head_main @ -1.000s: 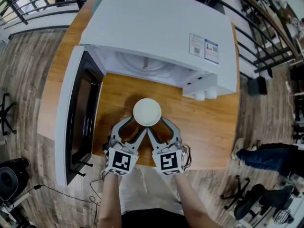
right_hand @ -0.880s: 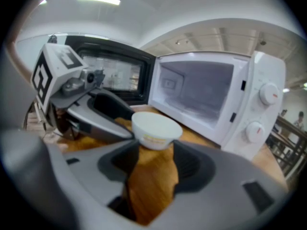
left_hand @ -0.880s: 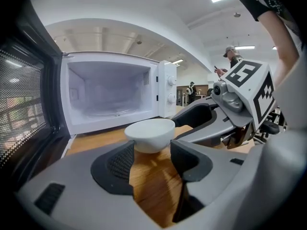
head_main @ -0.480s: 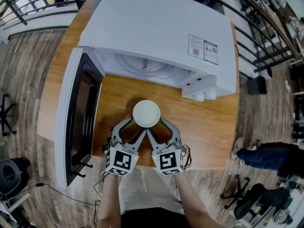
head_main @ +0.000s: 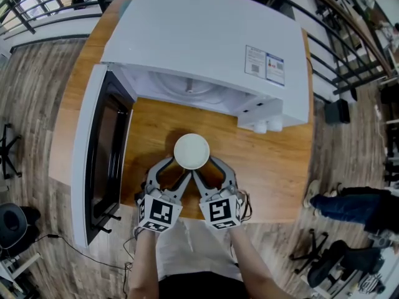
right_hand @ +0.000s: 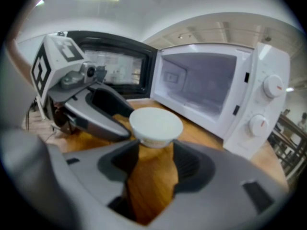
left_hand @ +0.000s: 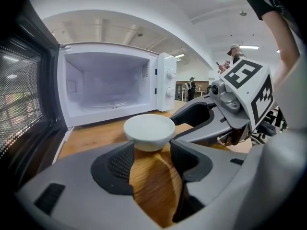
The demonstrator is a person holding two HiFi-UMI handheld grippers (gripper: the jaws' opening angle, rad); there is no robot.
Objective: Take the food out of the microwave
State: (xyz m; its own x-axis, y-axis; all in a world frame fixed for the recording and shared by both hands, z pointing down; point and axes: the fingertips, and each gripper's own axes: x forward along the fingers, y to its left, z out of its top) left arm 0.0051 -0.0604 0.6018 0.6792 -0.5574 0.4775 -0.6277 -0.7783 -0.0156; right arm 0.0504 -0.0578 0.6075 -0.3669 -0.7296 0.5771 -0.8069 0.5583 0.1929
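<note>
Before the open microwave (head_main: 206, 30), where only the turntable (head_main: 193, 91) is seen, the white bowl (head_main: 191, 151), contents indiscernible, is pinched at its base between the wide-spread jaw tips of left gripper (head_main: 176, 165) and right gripper (head_main: 207, 165).

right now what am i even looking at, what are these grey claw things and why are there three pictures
A person holds a grey tool in each hand: the left tool and the right tool. The head view is from a camera on their head, looking down; the other two views are from cameras riding on each tool, looking along its jaws. On the wooden table stands a white microwave, its door swung open, looking empty inside. In front of it is a white bowl. Both tools meet at it, jaws apart, its base at their tips. Whether they squeeze it I cannot tell.
</note>
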